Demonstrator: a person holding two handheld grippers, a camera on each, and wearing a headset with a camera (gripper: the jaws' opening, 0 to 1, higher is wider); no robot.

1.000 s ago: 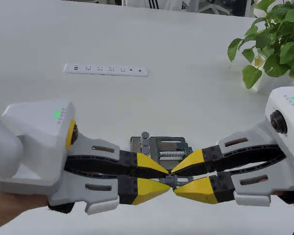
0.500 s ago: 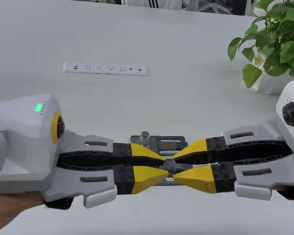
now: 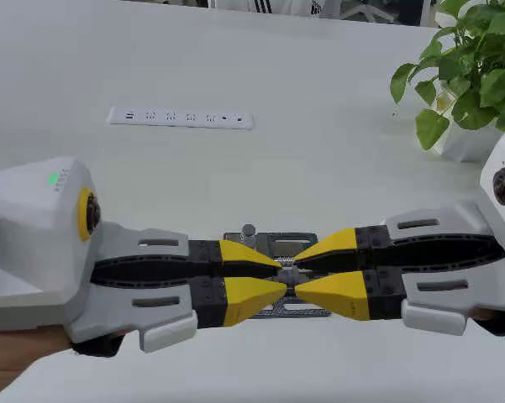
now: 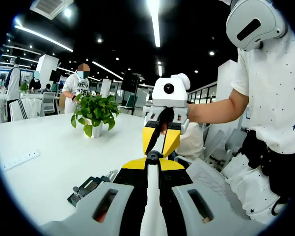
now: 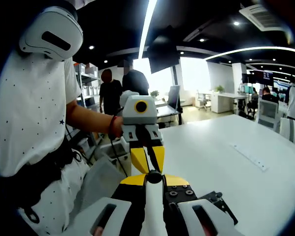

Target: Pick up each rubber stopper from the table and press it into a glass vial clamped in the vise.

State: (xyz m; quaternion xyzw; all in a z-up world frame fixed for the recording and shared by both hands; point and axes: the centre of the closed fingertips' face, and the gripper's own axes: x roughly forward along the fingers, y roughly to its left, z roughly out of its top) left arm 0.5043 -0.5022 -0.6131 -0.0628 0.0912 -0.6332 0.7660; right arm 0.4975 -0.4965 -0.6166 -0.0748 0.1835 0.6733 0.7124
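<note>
- Currently, the rubber stopper (image 3: pixel 290 274), small and dark grey, sits at the point where the two grippers meet tip to tip.
- I see the left gripper (image 3: pixel 280 274) reaching in from the left, its yellow-tipped jaws drawn close together, with a narrow gap at the stopper.
- I see the right gripper (image 3: pixel 297 274) reaching in from the right, its jaws equally narrow at the same spot.
- I cannot tell which pair actually pinches the stopper, or whether both do.
- From the head view, the stopper and both sets of tips overlap the vise (image 3: pixel 269 243), which stands on the white table (image 3: pixel 235 50).
- A power strip (image 3: pixel 181 118) lies well beyond the vise.
- A potted plant (image 3: pixel 466 63) stands at the table's far right.
</note>
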